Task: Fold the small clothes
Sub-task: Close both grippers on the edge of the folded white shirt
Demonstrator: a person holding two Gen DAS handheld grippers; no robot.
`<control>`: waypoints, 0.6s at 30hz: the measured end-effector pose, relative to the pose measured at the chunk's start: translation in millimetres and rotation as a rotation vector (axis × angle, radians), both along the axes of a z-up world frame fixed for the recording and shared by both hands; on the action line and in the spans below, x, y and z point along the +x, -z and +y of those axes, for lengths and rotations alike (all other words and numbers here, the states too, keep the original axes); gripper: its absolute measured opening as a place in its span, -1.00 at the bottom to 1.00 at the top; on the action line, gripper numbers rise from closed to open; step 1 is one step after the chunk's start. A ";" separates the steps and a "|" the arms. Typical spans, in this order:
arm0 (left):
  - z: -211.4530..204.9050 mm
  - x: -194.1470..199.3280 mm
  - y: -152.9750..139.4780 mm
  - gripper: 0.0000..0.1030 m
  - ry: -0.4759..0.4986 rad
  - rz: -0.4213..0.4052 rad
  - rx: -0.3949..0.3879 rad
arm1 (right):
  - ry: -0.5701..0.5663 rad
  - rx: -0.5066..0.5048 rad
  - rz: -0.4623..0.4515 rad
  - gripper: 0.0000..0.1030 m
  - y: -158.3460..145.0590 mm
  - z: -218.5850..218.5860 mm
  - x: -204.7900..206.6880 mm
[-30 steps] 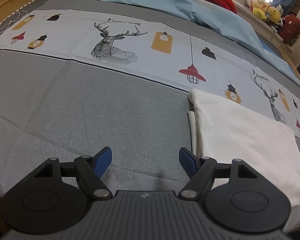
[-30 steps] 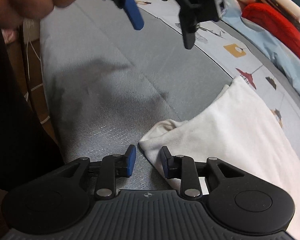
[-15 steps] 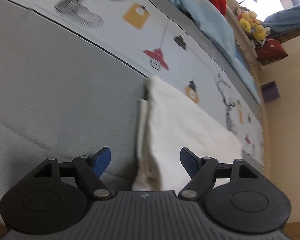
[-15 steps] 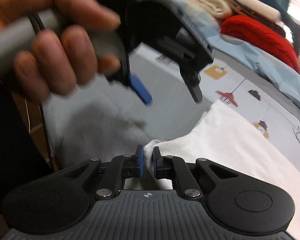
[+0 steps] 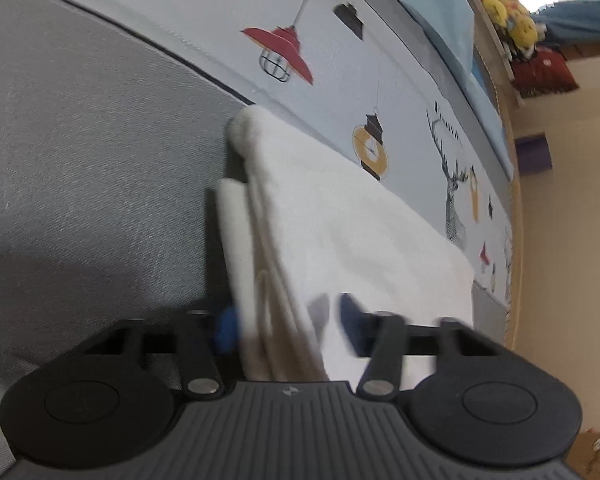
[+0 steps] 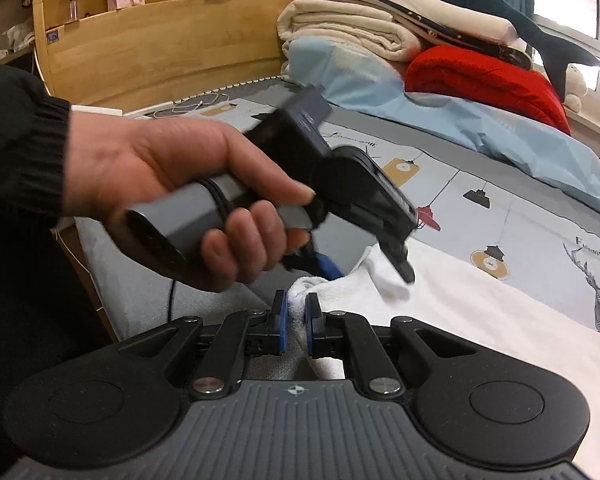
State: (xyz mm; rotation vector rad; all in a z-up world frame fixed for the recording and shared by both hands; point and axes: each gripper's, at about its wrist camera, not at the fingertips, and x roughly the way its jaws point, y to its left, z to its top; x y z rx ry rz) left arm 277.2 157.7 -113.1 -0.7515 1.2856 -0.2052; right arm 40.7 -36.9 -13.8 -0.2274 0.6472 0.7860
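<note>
White folded cotton garment (image 6: 480, 320) lies on the grey bedcover (image 5: 80, 160); the right gripper (image 6: 296, 318) pinches its near corner, pads pressed onto the cloth. Just beyond, the left gripper (image 5: 288, 322), held in a hand (image 6: 172, 188), is closing around the garment's layered edge, left of the lamp-printed sheet (image 5: 380, 60).

Grey bedspread (image 5: 80, 152) left of garment (image 5: 360, 232) apparently free; bedding pile (image 6: 380, 32) blocks far side.

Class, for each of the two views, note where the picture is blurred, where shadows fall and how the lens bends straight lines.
Left wrist view: the closing left gripper smears around the white cloth; a dark shadow lies on the grey bedcover; the bed's stripes curve. Right wrist view: the right gripper, shut on the cloth, is sharp; the left hand blurs; the headboard bows.
</note>
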 end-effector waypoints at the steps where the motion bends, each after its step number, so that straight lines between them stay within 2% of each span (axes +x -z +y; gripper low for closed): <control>1: -1.5 -0.6 -0.4 -0.66 0.004 -0.008 0.015 | -0.002 -0.002 0.002 -0.84 0.0 1.8 -0.7; 4: 5.9 -8.3 -11.5 -0.74 -0.020 -0.061 0.010 | -0.006 0.016 0.034 -0.85 1.7 12.3 2.8; 9: 49.1 -34.2 -45.3 -0.76 -0.091 -0.162 0.043 | -0.046 0.148 0.050 -0.85 -8.8 33.1 0.5; 13: 72.2 -48.0 -49.8 -0.76 -0.125 -0.148 0.078 | -0.038 0.205 0.084 -0.85 -12.2 38.4 2.0; 18: 60.3 -44.7 -62.5 -0.76 -0.109 -0.178 0.092 | -0.010 0.214 0.081 -0.85 -20.1 26.1 4.7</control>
